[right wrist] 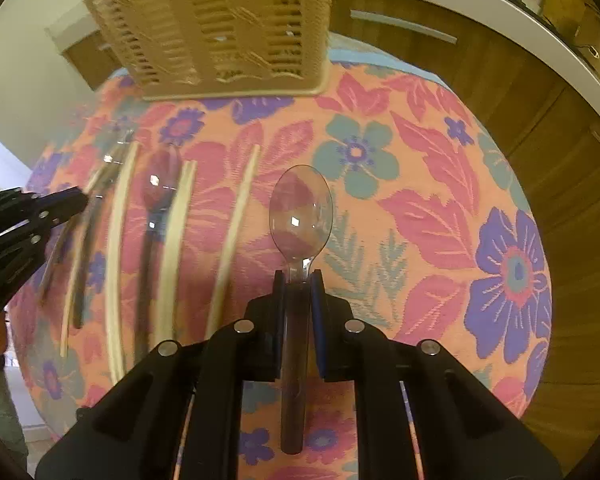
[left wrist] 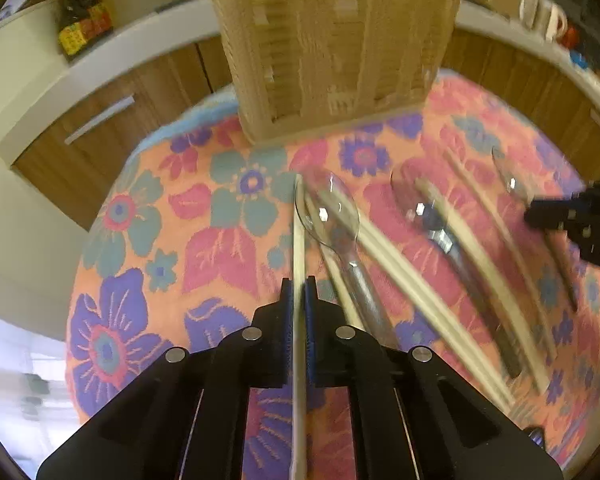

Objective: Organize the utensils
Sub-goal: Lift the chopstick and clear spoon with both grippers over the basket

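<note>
floral cloth [right wrist: 420,208] covers the round table, bare to its right edge | wicker caddy [right wrist: 220,28] at far edge | loose chopsticks [right wrist: 172,248] and spoons [left wrist: 440,224] between the grippers | right gripper [right wrist: 298,276] clamped on clear spoon [right wrist: 300,216], handle between jaws | left gripper [left wrist: 299,284] pinched shut on chopstick [left wrist: 299,232]

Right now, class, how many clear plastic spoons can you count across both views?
3 clear plastic spoons: one held by the right gripper; one lying on the floral cloth between cream chopsticks; one beside the left gripper. Blur may hide others.
</note>
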Motion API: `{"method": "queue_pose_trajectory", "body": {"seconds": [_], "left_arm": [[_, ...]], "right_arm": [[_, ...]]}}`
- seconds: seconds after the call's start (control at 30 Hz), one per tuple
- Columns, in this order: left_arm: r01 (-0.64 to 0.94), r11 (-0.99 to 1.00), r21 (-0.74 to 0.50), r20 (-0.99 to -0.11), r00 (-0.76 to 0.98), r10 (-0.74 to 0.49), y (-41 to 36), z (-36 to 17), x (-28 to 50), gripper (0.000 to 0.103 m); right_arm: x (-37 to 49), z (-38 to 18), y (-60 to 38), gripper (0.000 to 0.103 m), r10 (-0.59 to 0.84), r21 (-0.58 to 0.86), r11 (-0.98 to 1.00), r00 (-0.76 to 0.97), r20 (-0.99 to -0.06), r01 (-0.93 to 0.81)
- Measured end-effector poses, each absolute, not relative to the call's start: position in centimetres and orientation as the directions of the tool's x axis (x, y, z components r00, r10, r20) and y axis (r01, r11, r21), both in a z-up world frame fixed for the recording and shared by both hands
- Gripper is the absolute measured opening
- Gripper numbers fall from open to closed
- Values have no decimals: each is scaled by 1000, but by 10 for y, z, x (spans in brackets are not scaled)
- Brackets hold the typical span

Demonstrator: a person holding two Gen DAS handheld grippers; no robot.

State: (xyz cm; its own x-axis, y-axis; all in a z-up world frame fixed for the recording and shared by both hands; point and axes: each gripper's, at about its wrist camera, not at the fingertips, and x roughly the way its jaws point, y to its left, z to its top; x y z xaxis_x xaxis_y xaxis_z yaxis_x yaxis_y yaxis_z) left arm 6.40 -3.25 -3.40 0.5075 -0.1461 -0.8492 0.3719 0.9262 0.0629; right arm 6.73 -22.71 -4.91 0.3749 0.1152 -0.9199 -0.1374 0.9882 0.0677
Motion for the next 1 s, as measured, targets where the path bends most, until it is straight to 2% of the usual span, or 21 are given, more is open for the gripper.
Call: {"method": "queue_pose_trajectory", "body": {"seconds": [0.17, 0.43, 0.7, 0.9, 1.0], "left_arm": [[362, 932, -4, -743, 623, -245, -30, -2, 49, 4], [373, 924, -84, -516, 777, -360, -29, 71, 29, 4], [421, 887, -187, -290, 839, -460, -22, 136, 38, 4], [455, 864, -213, -191, 848, -494, -40, 165, 63, 4], [467, 851, -241, -153, 848, -508, -51, 170, 82, 4]], "right_arm": [[50, -21, -227, 10, 171, 103, 980, 451, -876, -170], [39, 36, -223, 10, 271, 158, 958, 584, -765, -238], [51, 96, -234, 10, 392, 219, 919, 709, -587, -327], [78, 129, -237, 10, 439, 269, 897, 769, -464, -351], [100, 145, -241, 10, 407, 286, 907, 821, -401, -310]]}}
